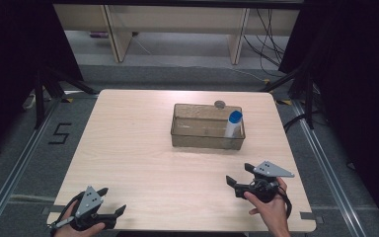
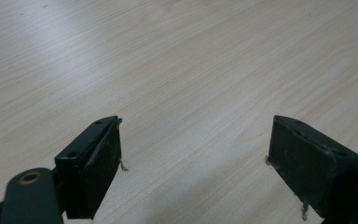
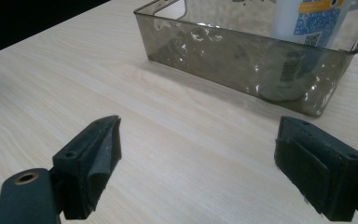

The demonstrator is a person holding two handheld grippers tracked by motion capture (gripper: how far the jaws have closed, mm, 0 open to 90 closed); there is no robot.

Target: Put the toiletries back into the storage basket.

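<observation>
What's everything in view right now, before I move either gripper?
Bin: one, clear smoky grey, far centre-right of the table.
Bottle: one, white with blue cap, upright in the bin's right end.
Round object: one, grey, just behind the bin; kind unclear.
Table: one, light wood.
Left gripper: one, black, jaws open, near left table edge.
Right gripper: one, black, jaws open, facing the bin.
Hands: two, holding the grippers.

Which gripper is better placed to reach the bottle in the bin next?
Right. The right gripper, open, faces the bin holding the bottle; the left gripper sits at the table's near-left corner.
</observation>
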